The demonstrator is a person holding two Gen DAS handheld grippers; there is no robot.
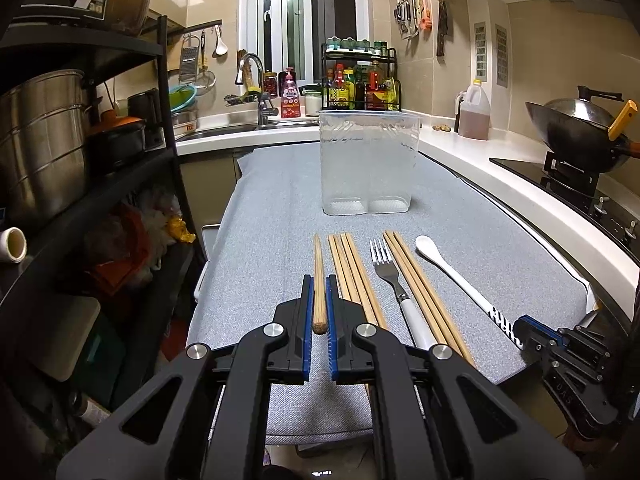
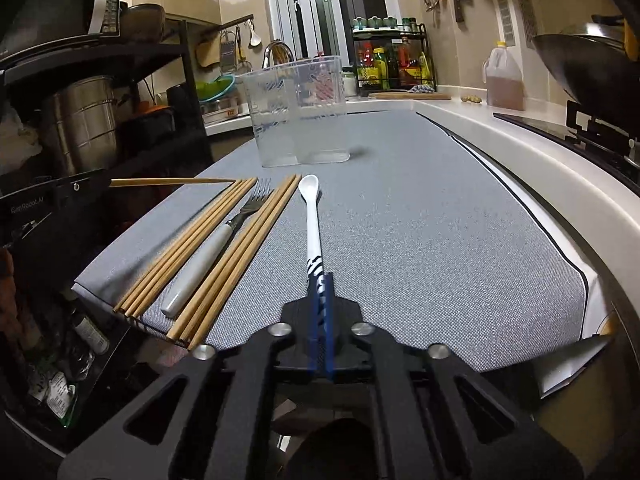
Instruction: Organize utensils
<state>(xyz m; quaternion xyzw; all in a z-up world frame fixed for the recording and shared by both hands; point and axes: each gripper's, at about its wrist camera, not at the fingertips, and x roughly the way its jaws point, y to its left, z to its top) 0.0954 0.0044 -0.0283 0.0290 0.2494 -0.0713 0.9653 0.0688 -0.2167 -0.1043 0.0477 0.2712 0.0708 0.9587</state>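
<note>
My left gripper (image 1: 319, 282) is shut on one wooden chopstick (image 1: 318, 276) and holds it level above the grey mat (image 1: 280, 208); the chopstick also shows in the right wrist view (image 2: 172, 181). My right gripper (image 2: 320, 280) is shut on the striped handle of the white spoon (image 2: 313, 216), whose bowl lies on the mat. On the mat lie a bundle of chopsticks (image 1: 354, 276), a fork (image 1: 390, 276) with a white handle, and a second bundle (image 1: 418, 288). A clear two-compartment utensil holder (image 1: 368, 164) stands empty beyond them.
A black shelf rack (image 1: 80, 128) with steel pots stands at the left. A white counter (image 1: 520, 184) runs along the right with an oil jug (image 1: 474, 110), a wok (image 1: 580, 132) and a stove. A sink and a spice rack (image 1: 360, 80) are behind.
</note>
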